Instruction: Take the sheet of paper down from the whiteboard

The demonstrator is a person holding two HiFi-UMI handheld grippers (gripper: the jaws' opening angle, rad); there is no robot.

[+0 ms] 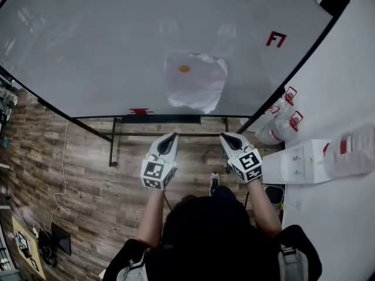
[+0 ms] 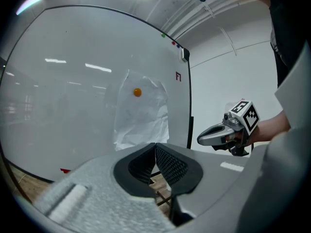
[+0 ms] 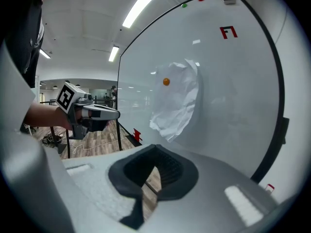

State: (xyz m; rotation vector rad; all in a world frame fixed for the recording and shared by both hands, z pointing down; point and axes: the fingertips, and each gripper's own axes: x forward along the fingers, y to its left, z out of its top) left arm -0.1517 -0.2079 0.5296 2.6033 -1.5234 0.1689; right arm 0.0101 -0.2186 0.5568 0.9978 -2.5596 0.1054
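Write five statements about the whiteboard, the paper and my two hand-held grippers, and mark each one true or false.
1. An orange magnet pins the sheet of paper to the whiteboard. True.
2. The left hand-held gripper is shut on the paper's lower edge. False: its jaws are together on nothing, short of the board.
3. The right hand-held gripper stands wide open. False: its jaws are together and empty.
4. The paper is crumpled. True.
5. In the head view, a red mark lies on the board above and to the right of the paper. True.
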